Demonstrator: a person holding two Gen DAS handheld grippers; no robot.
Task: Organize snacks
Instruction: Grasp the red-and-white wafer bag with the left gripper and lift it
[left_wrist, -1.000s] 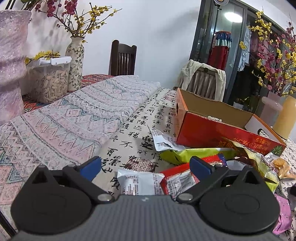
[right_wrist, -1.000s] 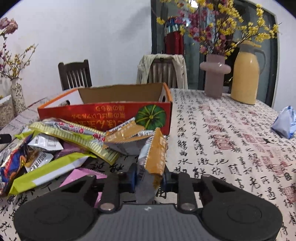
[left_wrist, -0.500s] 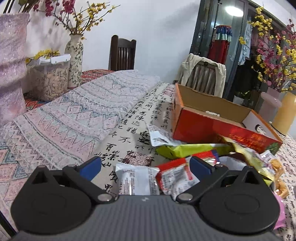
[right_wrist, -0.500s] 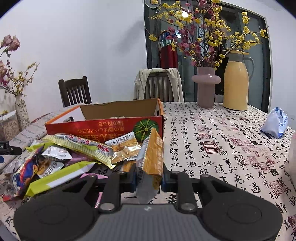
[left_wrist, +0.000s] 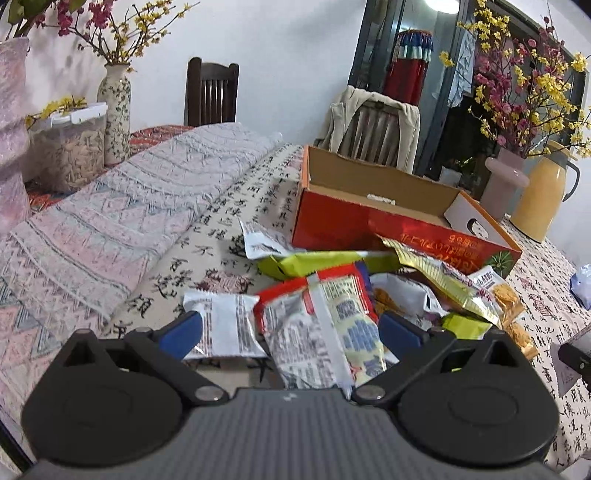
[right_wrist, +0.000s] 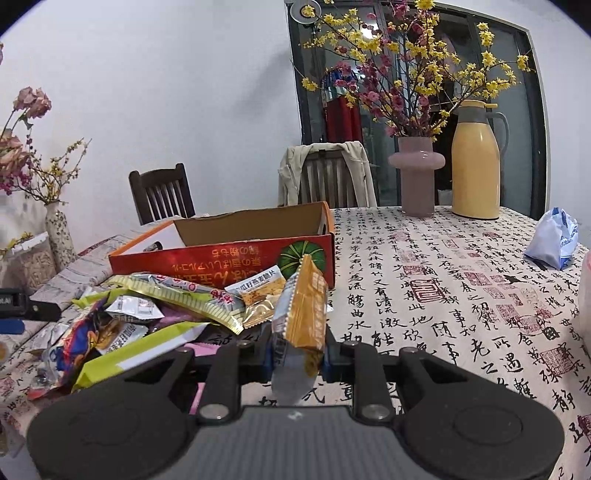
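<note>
While my right gripper (right_wrist: 298, 352) clamps an orange-and-silver snack packet (right_wrist: 301, 314) between its closed fingers, holding it upright above the calligraphy-print tablecloth (right_wrist: 443, 295), my left gripper (left_wrist: 290, 328) stands spread wide, fingers apart, gripping nothing. Items as found:

Left gripper, between the blue pads (left_wrist: 181, 332): one small silver sachet (left_wrist: 221, 325) against the left pad; one red-edged packet (left_wrist: 325, 328) with printed back face up, lying across the gap, near the right pad; whether either pad presses its packet I cannot tell.

Snack pile, on the tablecloth in front of the box: one long yellow-green packet (left_wrist: 317, 262); one white-and-silver sachet (left_wrist: 258, 242), nearest the box's left corner; one gold-striped long packet (left_wrist: 439, 280) leaning against the box front; one clear packet of yellow crisps (left_wrist: 498, 291) at the pile's right edge; one white crumpled wrapper (left_wrist: 402, 295) in the middle.

Same pile, right wrist view: one blue-and-red packet (right_wrist: 77, 332) at the left; one pink packet (right_wrist: 201, 349) partly under my right gripper.

Red cardboard box (right_wrist: 229, 258): open-topped, orange rim, green pumpkin printed on the front, lettering upside down; inside, only one small white item (left_wrist: 380, 199) shows at the far wall.

Beyond the box: one pink vase of blossom branches (right_wrist: 415, 177); one yellow thermos jug (right_wrist: 476, 162) just beside it; one blue-and-white bag (right_wrist: 554, 240) at the right, well apart from the pile.

Left side: one folded patterned cloth (left_wrist: 129, 206); one lidded clear tub (left_wrist: 70, 147); one floral vase (left_wrist: 116, 110) beside it.
</note>
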